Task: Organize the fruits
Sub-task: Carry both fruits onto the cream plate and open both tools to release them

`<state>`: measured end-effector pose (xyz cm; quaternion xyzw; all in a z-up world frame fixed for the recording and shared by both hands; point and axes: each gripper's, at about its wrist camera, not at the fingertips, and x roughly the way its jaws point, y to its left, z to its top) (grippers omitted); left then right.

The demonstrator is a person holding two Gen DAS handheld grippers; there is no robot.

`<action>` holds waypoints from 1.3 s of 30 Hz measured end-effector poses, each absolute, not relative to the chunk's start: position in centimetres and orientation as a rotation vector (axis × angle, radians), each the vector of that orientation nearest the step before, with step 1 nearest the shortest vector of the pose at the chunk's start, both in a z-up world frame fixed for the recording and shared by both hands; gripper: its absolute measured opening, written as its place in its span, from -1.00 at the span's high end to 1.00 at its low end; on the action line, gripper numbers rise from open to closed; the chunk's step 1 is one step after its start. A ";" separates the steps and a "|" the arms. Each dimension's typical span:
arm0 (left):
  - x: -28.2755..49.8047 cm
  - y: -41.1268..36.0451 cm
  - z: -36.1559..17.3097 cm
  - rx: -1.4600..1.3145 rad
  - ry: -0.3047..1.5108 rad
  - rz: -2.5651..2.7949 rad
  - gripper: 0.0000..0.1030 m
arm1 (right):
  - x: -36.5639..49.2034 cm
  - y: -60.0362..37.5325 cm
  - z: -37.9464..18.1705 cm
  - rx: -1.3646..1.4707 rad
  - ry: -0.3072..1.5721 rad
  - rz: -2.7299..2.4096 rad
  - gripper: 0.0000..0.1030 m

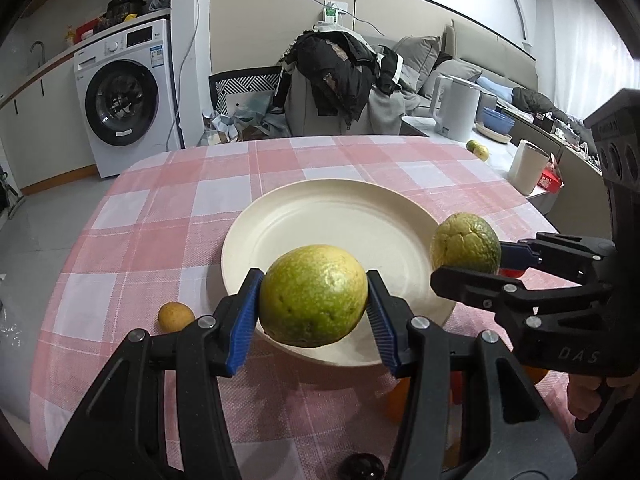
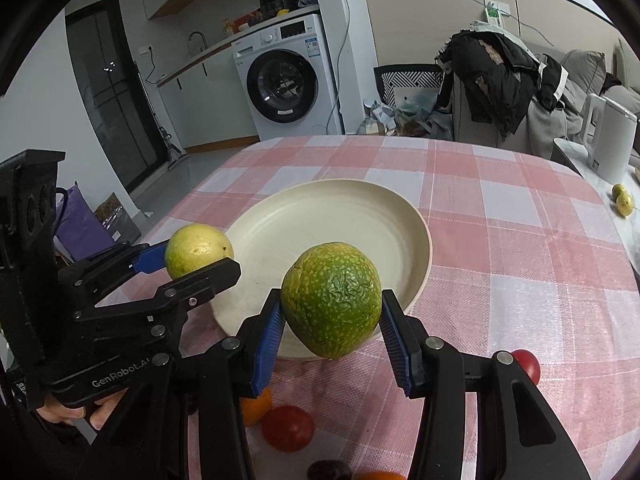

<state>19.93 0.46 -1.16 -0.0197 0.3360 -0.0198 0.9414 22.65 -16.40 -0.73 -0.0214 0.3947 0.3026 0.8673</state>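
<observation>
My left gripper [image 1: 314,306] is shut on a smooth yellow-green fruit [image 1: 314,296] and holds it above the near rim of the cream plate [image 1: 336,216]. My right gripper [image 2: 332,320] is shut on a wrinkled green fruit [image 2: 332,304], held above the plate's near right edge [image 2: 416,248]. In the left wrist view the right gripper [image 1: 468,256] with its wrinkled fruit [image 1: 464,246] is at the right. In the right wrist view the left gripper [image 2: 196,256] with its yellow-green fruit [image 2: 198,248] is at the left.
On the pink checked tablecloth [image 1: 160,216] lie a small yellow fruit [image 1: 176,316], an orange [image 2: 256,406], two red tomatoes [image 2: 288,428] [image 2: 528,364] and a dark fruit [image 2: 328,470]. A white kettle [image 1: 458,106], a paper roll [image 1: 528,166] and two small fruits [image 2: 622,198] stand at the right.
</observation>
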 end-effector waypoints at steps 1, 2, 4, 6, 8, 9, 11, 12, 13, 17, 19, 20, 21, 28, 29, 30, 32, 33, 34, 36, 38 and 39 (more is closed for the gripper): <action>20.2 0.5 -1.3 -0.038 0.692 -0.040 0.07 | 22.8 -16.4 -0.8 -0.046 0.829 0.633 0.06; 20.3 0.5 -1.5 -0.036 0.696 -0.039 0.07 | 22.9 -16.3 -1.0 -0.051 0.832 0.632 0.06; 20.7 0.5 -1.8 -0.033 0.704 -0.037 0.07 | 23.3 -16.2 -1.2 -0.056 0.839 0.627 0.06; 21.1 0.6 -2.1 -0.035 0.712 -0.037 0.07 | 23.7 -16.2 -1.4 -0.056 0.846 0.626 0.06; 21.4 0.6 -2.4 -0.037 0.721 -0.038 0.07 | 24.0 -16.1 -1.7 -0.055 0.852 0.624 0.06; 21.5 0.8 -2.5 -0.037 0.724 -0.037 0.07 | 24.1 -16.1 -1.7 -0.056 0.854 0.624 0.06; 21.7 0.9 -2.8 -0.037 0.730 -0.034 0.07 | 24.1 -16.0 -1.8 -0.060 0.852 0.618 0.06; 21.8 0.8 -2.9 -0.037 0.733 -0.034 0.07 | 24.1 -16.0 -1.8 -0.066 0.851 0.616 0.06; 21.9 0.9 -3.0 -0.037 0.737 -0.035 0.07 | 24.2 -15.9 -1.9 -0.069 0.854 0.617 0.06; 22.3 0.8 -3.6 -0.035 0.752 -0.034 0.07 | 24.4 -15.7 -2.2 -0.077 0.856 0.621 0.06; 22.5 0.9 -3.8 -0.037 0.758 -0.034 0.07 | 24.5 -15.6 -2.2 -0.078 0.858 0.621 0.06; 22.6 0.9 -3.9 -0.038 0.760 -0.035 0.07 | 24.6 -15.5 -2.3 -0.080 0.859 0.621 0.06; 22.7 0.9 -4.0 -0.037 0.762 -0.035 0.07 | 24.6 -15.4 -2.3 -0.085 0.861 0.622 0.06; 23.0 1.1 -4.4 -0.043 0.777 -0.028 0.07 | 24.7 -15.3 -2.2 -0.093 0.853 0.606 0.06; 23.0 1.2 -4.5 -0.047 0.782 -0.027 0.07 | 24.7 -15.4 -2.1 -0.093 0.847 0.600 0.06; 23.0 1.3 -4.5 -0.052 0.779 -0.026 0.07 | 24.8 -15.5 -2.0 -0.092 0.840 0.592 0.05; 22.7 1.3 -4.1 -0.055 0.762 -0.024 0.05 | 24.8 -15.8 -1.8 -0.089 0.836 0.578 0.04; 22.5 1.4 -3.8 -0.055 0.754 -0.027 0.04 | 24.8 -16.0 -1.7 -0.087 0.836 0.573 0.03; 22.3 1.4 -3.6 -0.054 0.749 -0.030 -0.06 | 24.8 -16.2 -1.6 -0.085 0.835 0.570 -0.01; 21.6 1.5 -3.0 -0.051 0.735 -0.028 -0.35 | 24.5 -16.5 -1.3 -0.088 0.831 0.565 -0.15; 20.8 1.6 -2.4 -0.044 0.712 -0.016 -0.61 | 24.1 -16.8 -1.0 -0.091 0.819 0.565 -0.60; 20.4 1.6 -2.1 -0.041 0.707 -0.012 -0.61 | 23.8 -17.0 -0.7 -0.092 0.809 0.564 -0.71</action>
